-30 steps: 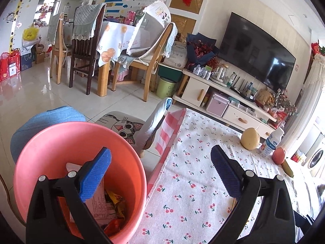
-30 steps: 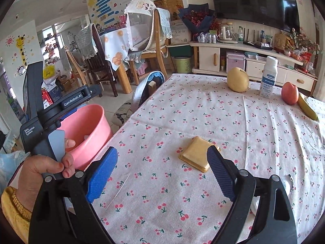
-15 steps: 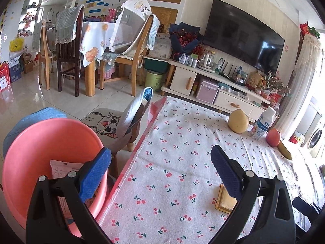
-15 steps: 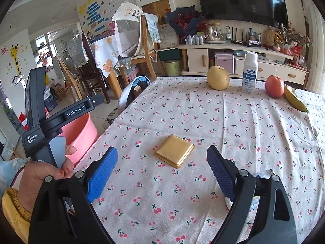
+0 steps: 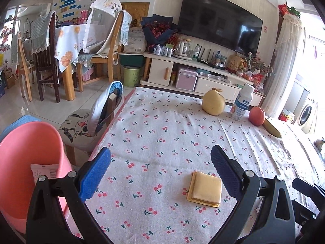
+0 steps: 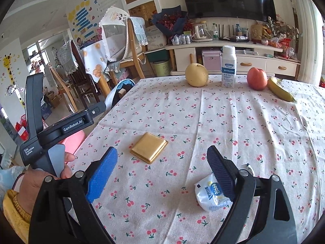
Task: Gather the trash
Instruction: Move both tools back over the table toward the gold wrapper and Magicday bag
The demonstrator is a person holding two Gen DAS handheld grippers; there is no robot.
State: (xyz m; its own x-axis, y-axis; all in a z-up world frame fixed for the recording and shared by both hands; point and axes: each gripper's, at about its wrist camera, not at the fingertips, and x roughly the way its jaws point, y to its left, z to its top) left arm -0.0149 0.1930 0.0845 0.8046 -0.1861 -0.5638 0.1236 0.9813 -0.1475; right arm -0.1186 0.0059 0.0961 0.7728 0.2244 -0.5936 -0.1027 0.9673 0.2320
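A flat gold square wrapper (image 5: 205, 189) lies on the cherry-print tablecloth (image 5: 162, 134); it also shows in the right wrist view (image 6: 149, 147). A crumpled white and blue packet (image 6: 211, 195) lies by my right gripper's right finger. My left gripper (image 5: 160, 172) is open and empty above the table, the gold wrapper just inside its right finger. My right gripper (image 6: 162, 172) is open and empty, the gold wrapper ahead of it. A pink bin (image 5: 24, 162) holding paper trash stands on the floor left of the table.
At the table's far edge stand a yellow pear (image 6: 196, 74), a white bottle (image 6: 228, 66), a red apple (image 6: 257, 78) and a banana (image 6: 280, 90). A chair with a cat cushion (image 5: 81, 126) stands beside the bin. My left gripper's body (image 6: 50, 130) shows at the left.
My left gripper has swung right from over the pink bin to over the table, bringing the gold wrapper into view. My right gripper has moved forward and right; the white packet came into view.
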